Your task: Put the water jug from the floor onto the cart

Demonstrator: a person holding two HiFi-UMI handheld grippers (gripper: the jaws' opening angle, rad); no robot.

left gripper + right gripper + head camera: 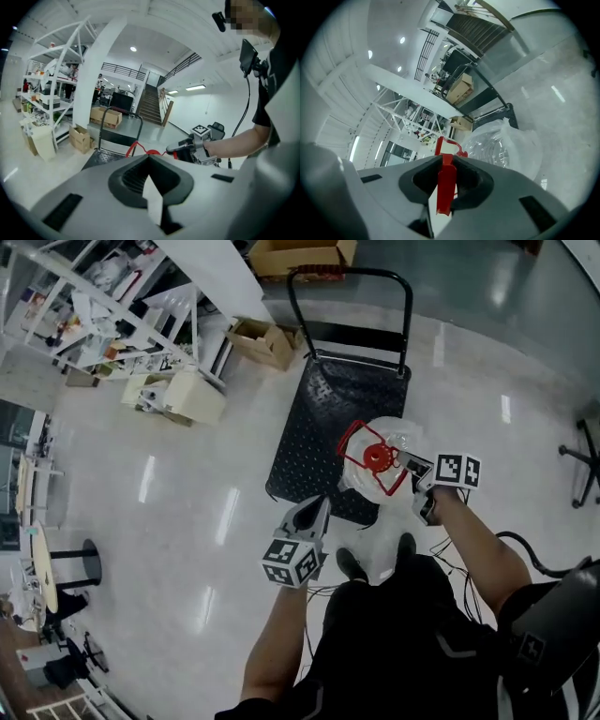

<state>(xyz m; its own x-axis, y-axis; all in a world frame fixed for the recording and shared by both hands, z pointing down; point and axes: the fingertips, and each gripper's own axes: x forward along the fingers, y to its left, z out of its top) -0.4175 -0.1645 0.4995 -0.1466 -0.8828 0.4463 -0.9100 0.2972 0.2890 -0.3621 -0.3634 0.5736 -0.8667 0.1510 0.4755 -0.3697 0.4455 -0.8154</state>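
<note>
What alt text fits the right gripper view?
The right gripper has its jaws clamped on the red handle of a clear water jug, which hangs just beyond them. Behind it lie the dark cart, pale floor and white shelving.

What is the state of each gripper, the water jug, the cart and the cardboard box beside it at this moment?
left gripper: jaws shut, empty.
right gripper: shut on the jug's red handle.
water jug: red cap on, held up by its handle at the cart's near edge.
cart: deck bare, push handle upright.
cardboard box: flaps open.
</note>
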